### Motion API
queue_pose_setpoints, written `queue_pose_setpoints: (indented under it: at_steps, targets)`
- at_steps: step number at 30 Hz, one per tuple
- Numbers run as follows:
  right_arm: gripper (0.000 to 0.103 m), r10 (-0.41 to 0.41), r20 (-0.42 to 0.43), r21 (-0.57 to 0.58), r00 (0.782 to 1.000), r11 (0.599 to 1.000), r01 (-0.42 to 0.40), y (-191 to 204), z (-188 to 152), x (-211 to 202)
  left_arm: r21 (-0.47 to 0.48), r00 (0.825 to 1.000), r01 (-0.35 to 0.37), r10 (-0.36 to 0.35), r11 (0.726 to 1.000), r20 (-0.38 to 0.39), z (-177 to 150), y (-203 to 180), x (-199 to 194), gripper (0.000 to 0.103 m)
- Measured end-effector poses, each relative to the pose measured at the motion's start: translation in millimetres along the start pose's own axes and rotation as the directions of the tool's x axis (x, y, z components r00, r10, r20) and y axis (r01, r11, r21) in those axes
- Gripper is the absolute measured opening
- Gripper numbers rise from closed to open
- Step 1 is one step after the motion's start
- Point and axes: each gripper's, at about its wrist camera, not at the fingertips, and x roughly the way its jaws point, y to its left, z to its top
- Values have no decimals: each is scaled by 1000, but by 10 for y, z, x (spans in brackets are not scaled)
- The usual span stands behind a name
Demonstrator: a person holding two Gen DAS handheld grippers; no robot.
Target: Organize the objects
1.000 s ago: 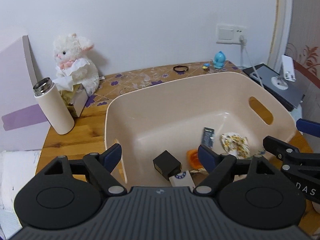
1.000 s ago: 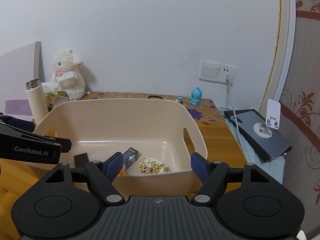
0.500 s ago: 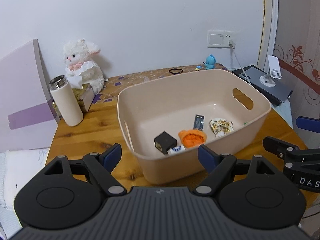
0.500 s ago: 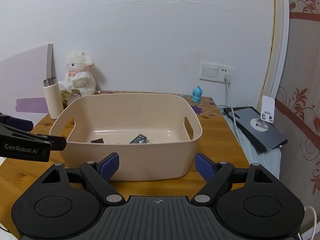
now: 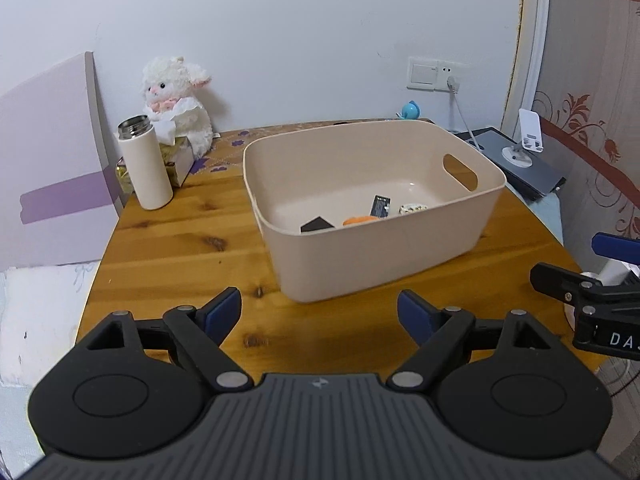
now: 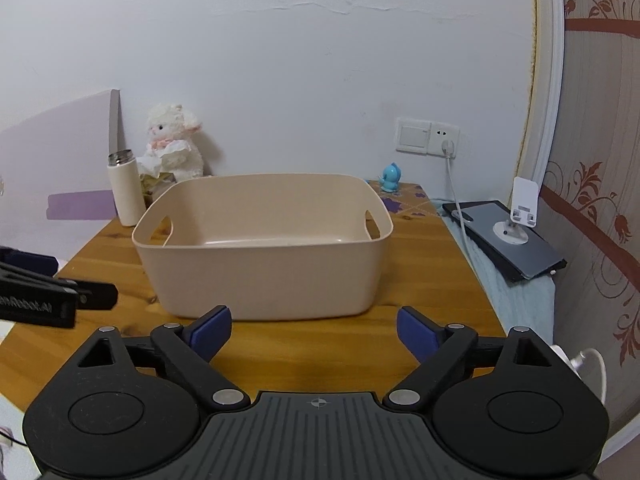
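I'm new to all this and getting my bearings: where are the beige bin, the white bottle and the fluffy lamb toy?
beige bin (image 5: pixel 384 256), left wrist view, on its near outer wall.
white bottle (image 5: pixel 148 172), left wrist view, middle of its body.
fluffy lamb toy (image 6: pixel 170 128), right wrist view, on its face.

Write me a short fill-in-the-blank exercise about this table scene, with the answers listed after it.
1. The white bottle stands upright on the table to the ____ of the bin.
2. Behind the bottle sits a white stuffed ____.
3. The fingers of the left gripper and the right gripper are spread ____ and hold nothing.
4. The small orange thing lies ____ the bin.

Missing words: left; lamb; open; inside
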Motion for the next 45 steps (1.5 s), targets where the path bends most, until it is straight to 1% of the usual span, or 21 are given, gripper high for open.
queue_pose_setpoints:
  at_steps: [1,2,3,8,13,18,24,30,45]
  targets:
    - [93,-1,1,-1,1000,1000,1,3,-20,-23,-3,1000,1,-1,1000,-1,-19,10,-29,88]
    - [93,0,0,1,1000,1000,0,10,-48,-51,-7,1000,2,-2,1000,0,-37,24,-57,91]
    - [93,3,-2,3,1000,1000,-3,16,-70,-66,-12,1000,4,-4,1000,3,-60,36,-91,92]
    - [93,26,-15,13,1000,1000,-26,50,-183,-150,-23,1000,-10,10,1000,3,-159,60,-193,92]
    - [93,33,-21,4,999,999,-33,88,-249,-217,-40,1000,8,-9,999,-23,-276,68,-263,92]
    - [93,37,-24,6,999,999,-37,78,-299,-286,-14,1000,-2,2,1000,-24,-382,1,-358,92]
    - [93,32,-29,1,999,999,-32,52,-342,-348,-30,999,11,-12,999,-29,-472,-61,-418,92]
    - [93,26,-31,0,999,1000,-26,29,-370,-406,-12,999,27,-27,1000,-26,-489,-138,-480,92]
    - [94,29,-42,-1,999,1000,-29,17,-365,-367,3,999,23,-23,1000,-28,-474,-163,-500,92]
